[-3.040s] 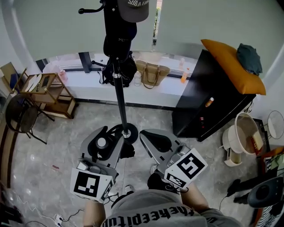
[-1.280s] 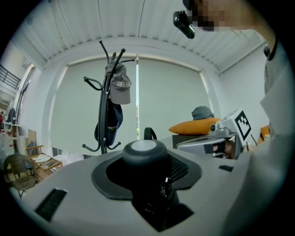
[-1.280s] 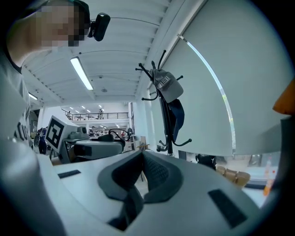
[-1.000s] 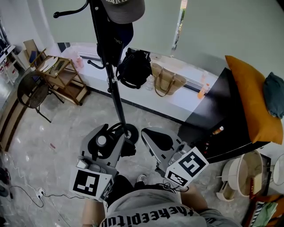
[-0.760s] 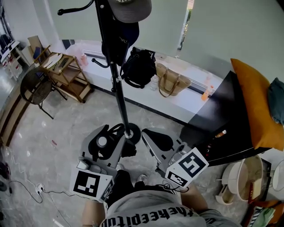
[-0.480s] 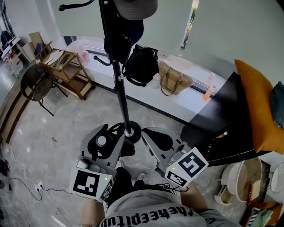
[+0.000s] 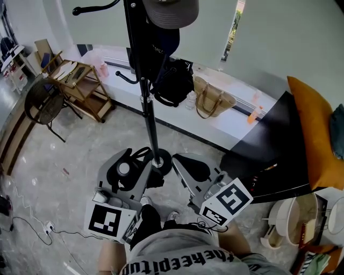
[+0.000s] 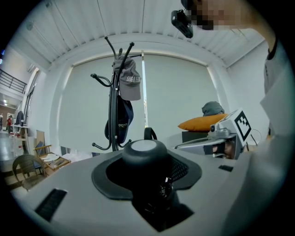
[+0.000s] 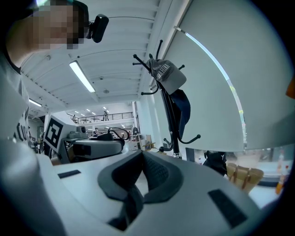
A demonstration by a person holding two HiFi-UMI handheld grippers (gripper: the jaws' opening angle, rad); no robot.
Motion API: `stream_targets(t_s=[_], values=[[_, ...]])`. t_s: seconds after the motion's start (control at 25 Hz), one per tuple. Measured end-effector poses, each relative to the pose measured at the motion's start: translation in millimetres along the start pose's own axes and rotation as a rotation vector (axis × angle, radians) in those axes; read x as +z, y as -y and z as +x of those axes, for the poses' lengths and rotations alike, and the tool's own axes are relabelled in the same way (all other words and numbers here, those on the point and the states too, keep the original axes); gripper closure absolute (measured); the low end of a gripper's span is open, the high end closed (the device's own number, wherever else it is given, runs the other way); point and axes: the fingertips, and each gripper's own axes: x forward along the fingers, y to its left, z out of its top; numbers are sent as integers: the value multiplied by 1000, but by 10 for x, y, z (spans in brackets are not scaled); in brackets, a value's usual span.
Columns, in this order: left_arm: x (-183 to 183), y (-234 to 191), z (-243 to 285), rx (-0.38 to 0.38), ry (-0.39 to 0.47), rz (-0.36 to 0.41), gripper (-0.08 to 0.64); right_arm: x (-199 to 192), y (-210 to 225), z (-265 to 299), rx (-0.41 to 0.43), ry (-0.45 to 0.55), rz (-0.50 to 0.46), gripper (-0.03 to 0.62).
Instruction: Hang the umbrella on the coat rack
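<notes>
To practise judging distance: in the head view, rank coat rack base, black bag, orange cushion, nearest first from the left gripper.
1. Coat rack base, beside the left gripper.
2. Black bag, on the ledge.
3. Orange cushion, far right.

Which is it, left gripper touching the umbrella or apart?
Touching. The left gripper view shows the round end of the umbrella seated between the pads of the left gripper, both pressed against it with no gap.

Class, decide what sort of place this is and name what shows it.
Probably a home-style room or entryway: a coat rack with caps, bags on the window ledge, a cushion on a black cabinet.
</notes>
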Motion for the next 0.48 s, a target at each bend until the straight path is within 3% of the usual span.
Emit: stream_targets(t_s=[0.48], values=[[-26,-274,217,-77,-6,-8,357,19,110,286,-73,3,8,580]])
